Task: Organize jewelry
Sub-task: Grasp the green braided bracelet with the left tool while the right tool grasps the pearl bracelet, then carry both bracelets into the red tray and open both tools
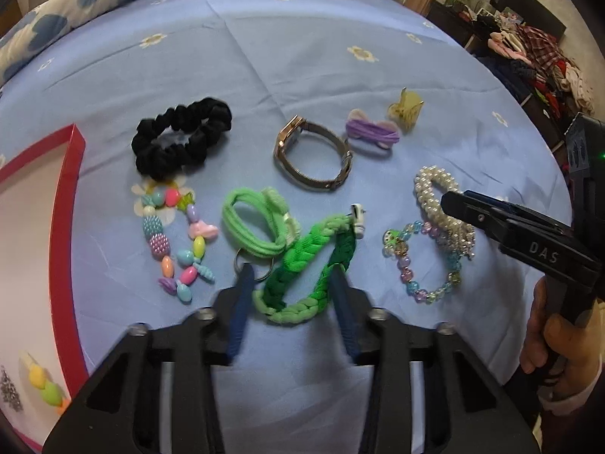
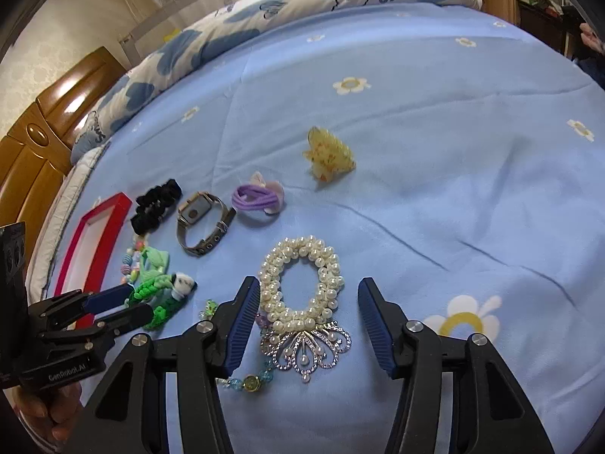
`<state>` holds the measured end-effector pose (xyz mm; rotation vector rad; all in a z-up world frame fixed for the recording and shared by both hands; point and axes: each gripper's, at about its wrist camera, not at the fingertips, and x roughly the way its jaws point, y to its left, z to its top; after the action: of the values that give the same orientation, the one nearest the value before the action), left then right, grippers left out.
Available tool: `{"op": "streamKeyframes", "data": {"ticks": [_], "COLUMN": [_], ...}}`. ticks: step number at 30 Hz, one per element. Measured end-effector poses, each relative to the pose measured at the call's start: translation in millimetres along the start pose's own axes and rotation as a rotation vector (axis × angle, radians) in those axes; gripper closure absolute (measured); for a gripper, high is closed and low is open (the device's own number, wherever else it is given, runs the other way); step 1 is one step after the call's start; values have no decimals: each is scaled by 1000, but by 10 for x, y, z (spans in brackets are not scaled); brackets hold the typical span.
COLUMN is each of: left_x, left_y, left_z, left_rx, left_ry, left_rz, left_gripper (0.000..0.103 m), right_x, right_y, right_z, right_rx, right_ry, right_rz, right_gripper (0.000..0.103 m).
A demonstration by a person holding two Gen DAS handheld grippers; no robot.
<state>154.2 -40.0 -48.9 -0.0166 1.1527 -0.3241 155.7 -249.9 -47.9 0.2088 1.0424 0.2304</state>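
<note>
Jewelry lies on a blue bedsheet. My left gripper (image 1: 293,278) is open, its fingers on either side of a green braided keychain (image 1: 302,265), low over it. My right gripper (image 2: 309,295) is open around a pearl bracelet (image 2: 302,283) with a silver ornament. Nearby lie a clear bead bracelet (image 1: 423,261), green hair tie (image 1: 257,223), metal watch (image 1: 314,151), purple hair tie (image 1: 372,134), yellow claw clip (image 2: 329,159), black scrunchie (image 1: 181,136) and pastel bead bracelet (image 1: 177,238).
A red-rimmed box (image 1: 72,196) sits at the left with a few items inside. A patterned duvet (image 2: 227,26) lies along the far side of the bed. A cluttered shelf (image 1: 529,53) stands beyond the bed's right edge.
</note>
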Motion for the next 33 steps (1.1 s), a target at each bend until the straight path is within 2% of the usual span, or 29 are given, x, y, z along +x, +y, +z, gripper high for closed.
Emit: {"op": "streamKeyframes", "data": {"ticks": [1, 2, 3, 4, 5, 10, 18, 24, 33], "left_x": [-7, -25, -38, -61, -78, -257, -598, -820, -1058], "left_y": [4, 7, 13, 26, 33, 60, 184, 343, 660], "left_z": [-11, -21, -31, -43, -51, -111, -212, -308, -465], "left_rx": [0, -1, -1, -4, -8, -19, -79, -124, -201], "left_ry": [-4, -11, -14, -17, -23, -67, -133, -180, -225], "left_rz": [2, 7, 7, -7, -7, -17, -44, -39, -8], "left_gripper": [77, 87, 91, 92, 93, 93, 94, 94, 94], "right_x": [34, 50, 40, 42, 51, -38, -287, -442, -425], "right_y": [12, 29, 41, 46, 51, 83, 210, 453, 1010], "right_z": [-9, -22, -37, -40, -45, -71, -80, -81, -106], "right_rx": [-9, -21, -29, -32, -34, -36, -31, -55, -128], "right_ry": [8, 6, -3, -6, 3, -24, -76, -109, -94], "right_rz": [-12, -20, -23, -25, -36, -33, 20, 70, 169], "right_gripper": [53, 54, 61, 81, 90, 90, 91, 91, 91]}}
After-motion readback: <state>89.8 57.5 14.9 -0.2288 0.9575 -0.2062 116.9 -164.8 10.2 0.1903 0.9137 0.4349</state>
